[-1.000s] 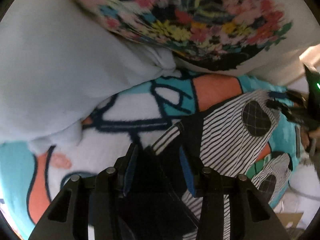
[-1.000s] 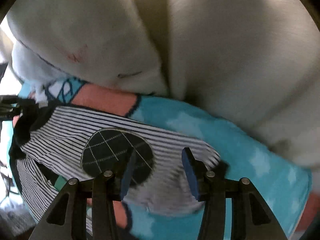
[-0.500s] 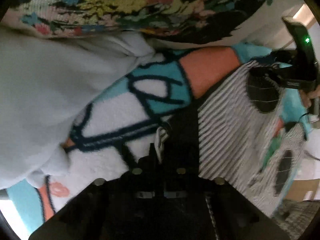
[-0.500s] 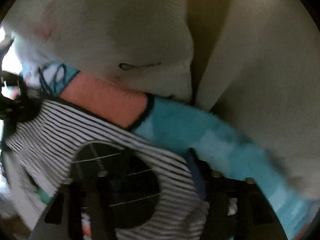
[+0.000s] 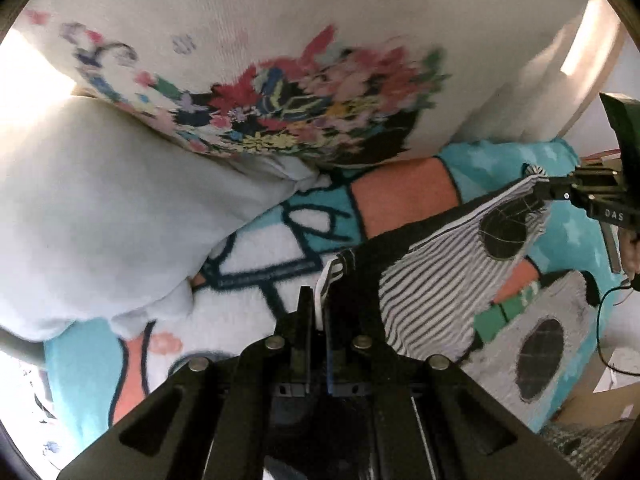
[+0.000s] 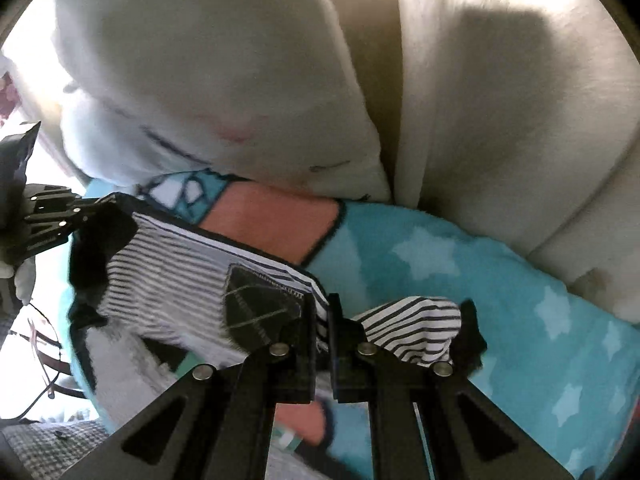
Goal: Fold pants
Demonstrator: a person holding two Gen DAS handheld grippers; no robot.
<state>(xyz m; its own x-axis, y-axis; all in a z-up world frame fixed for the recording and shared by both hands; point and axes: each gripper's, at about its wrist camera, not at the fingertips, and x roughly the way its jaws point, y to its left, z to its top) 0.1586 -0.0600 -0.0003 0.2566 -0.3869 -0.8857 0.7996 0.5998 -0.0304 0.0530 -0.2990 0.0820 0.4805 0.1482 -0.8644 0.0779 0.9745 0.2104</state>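
The pants (image 5: 432, 276) are black-and-white striped with dark round knee patches and a black waistband. They lie on a turquoise patterned blanket (image 5: 264, 256). My left gripper (image 5: 318, 304) is shut on the pants' edge near the black band. My right gripper (image 6: 322, 312) is shut on the other end of the same edge, beside a dark patch (image 6: 256, 304). The edge is stretched between them and lifted off the blanket. In the left wrist view the right gripper (image 5: 560, 194) holds the far corner. In the right wrist view the left gripper (image 6: 86, 210) holds the far end.
A floral cushion (image 5: 304, 120) and a pale grey pillow (image 5: 88, 208) lie behind the blanket. White cushions (image 6: 224, 80) and a sofa back (image 6: 512, 112) stand close behind in the right wrist view. The blanket (image 6: 460, 276) has white stars. Cables (image 6: 40, 360) hang at the left edge.
Both grippers were open a second ago and have closed on the pants' edge. They have since lifted it and pulled it taut between them.
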